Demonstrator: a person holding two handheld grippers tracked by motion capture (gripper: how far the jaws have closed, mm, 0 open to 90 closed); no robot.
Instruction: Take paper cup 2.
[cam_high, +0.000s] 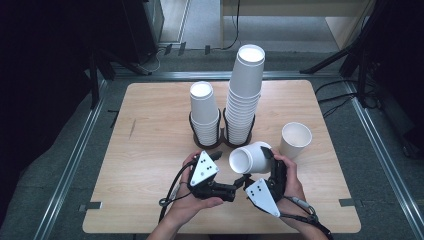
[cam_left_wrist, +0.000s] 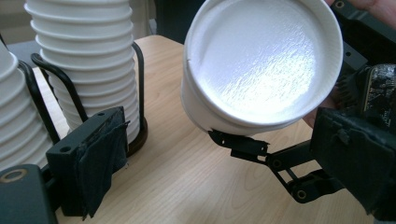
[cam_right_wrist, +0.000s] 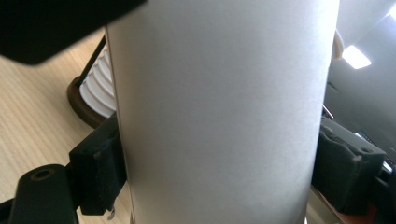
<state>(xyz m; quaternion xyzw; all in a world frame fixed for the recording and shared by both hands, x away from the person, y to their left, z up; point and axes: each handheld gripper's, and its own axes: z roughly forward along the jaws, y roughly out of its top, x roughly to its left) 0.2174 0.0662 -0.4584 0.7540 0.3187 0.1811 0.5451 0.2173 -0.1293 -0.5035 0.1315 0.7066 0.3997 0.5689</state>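
Observation:
A white paper cup (cam_high: 252, 158) lies tipped on its side above the table's front, its open mouth turned left. My right gripper (cam_high: 265, 162) is shut on it. In the right gripper view the black pads (cam_right_wrist: 100, 172) press on both sides of the cup's wall (cam_right_wrist: 219, 107). My left gripper (cam_high: 234, 191) sits just left of and below the cup and points right. In the left gripper view its jaws (cam_left_wrist: 226, 135) stand open and wide apart, with the cup's mouth (cam_left_wrist: 261, 60) ahead and untouched by the pads (cam_left_wrist: 100, 158).
Two stacks of white cups stand in black wire holders at the table's middle: a short stack (cam_high: 204, 112) and a taller stack (cam_high: 245, 95). A single cup (cam_high: 295, 140) stands upright to the right. The wooden table (cam_high: 145, 150) has bare room on its left side.

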